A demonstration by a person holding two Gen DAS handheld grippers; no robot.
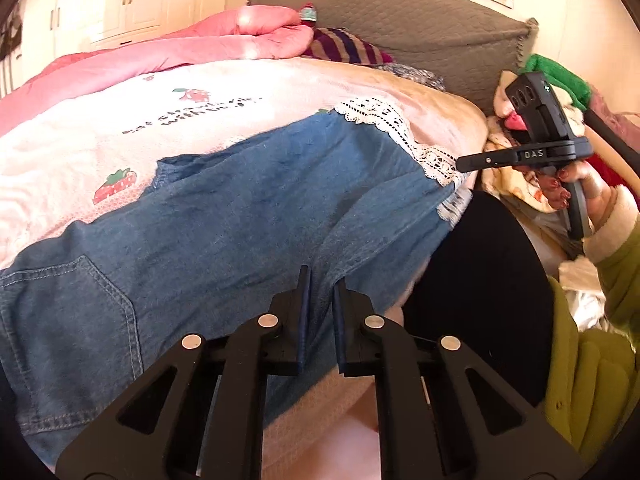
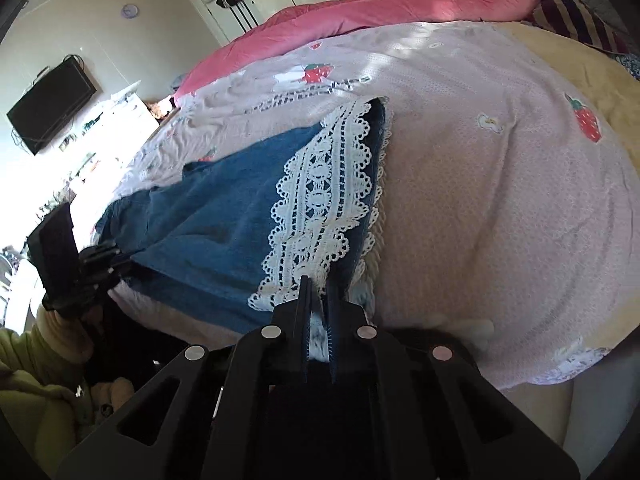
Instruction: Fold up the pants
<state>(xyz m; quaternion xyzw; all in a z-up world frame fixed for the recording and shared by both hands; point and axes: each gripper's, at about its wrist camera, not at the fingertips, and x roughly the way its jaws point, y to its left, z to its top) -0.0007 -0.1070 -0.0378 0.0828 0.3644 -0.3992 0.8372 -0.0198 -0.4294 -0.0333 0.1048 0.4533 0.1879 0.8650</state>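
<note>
Your denim pants (image 1: 224, 216) lie flat on the strawberry-print sheet (image 1: 80, 140) near the bed's front edge, long axis running along that edge: back pocket (image 1: 72, 304) end toward your left, lace-trimmed hems (image 2: 320, 200) toward your right. Left gripper (image 1: 320, 280) is clamped on a denim fold at the near edge, cloth pinched between the pads. Right gripper (image 2: 318, 284) is clamped on the hem corner, white fringe showing between its ribbed pads. Only the left view shows the pocket stitching, the grey quilted headboard (image 1: 400, 20) and your right hand (image 1: 580, 184) on the handle. Only the right view shows the lace openwork close up, scalloped, plus the wall TV (image 2: 52, 104). Denim is soft and matte. Pink quilt (image 2: 380, 4) is bunched along the far side.
</note>
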